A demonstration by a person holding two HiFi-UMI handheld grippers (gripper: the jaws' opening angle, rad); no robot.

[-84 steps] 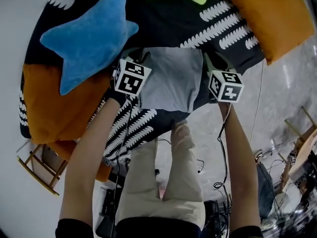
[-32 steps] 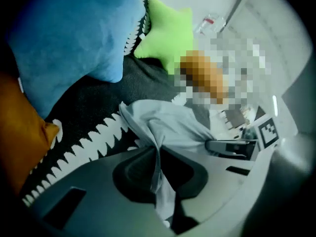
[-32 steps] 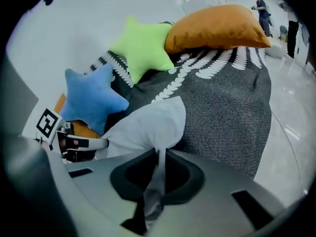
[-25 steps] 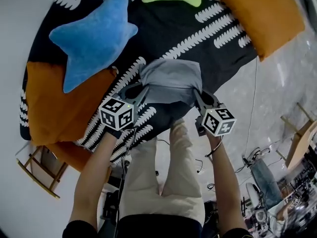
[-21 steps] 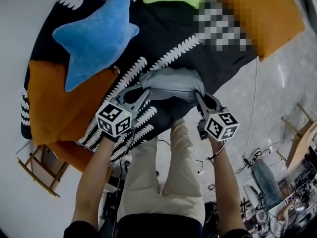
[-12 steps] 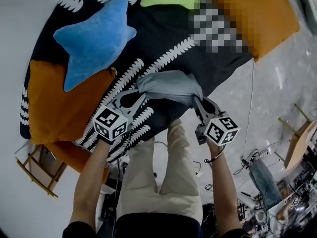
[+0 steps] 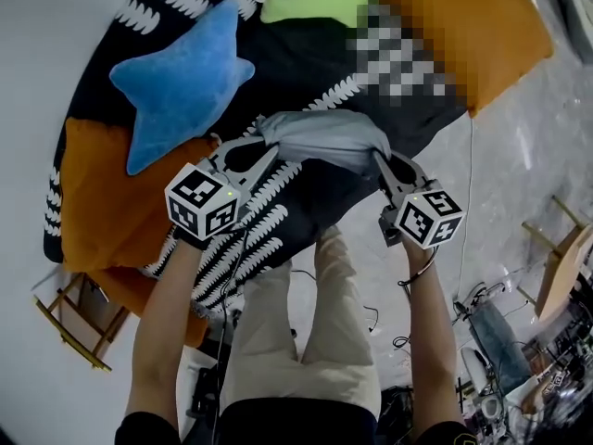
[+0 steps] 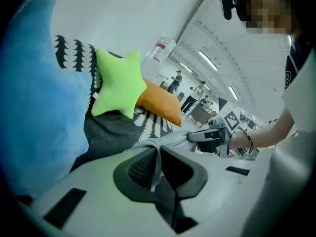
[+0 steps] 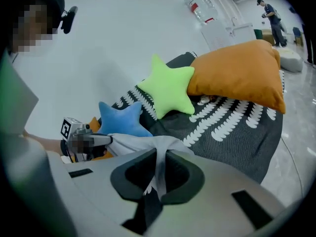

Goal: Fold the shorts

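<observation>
Two pinches are holding tight: the left gripper (image 7: 266, 148) and the right gripper (image 7: 377, 159) are each squeezing an end of the gray shorts (image 7: 324, 135). They are hanging bunched in the frame's middle, over the dark blanket (image 7: 306, 63). Folding is looking partly done; laying flat is left.
</observation>
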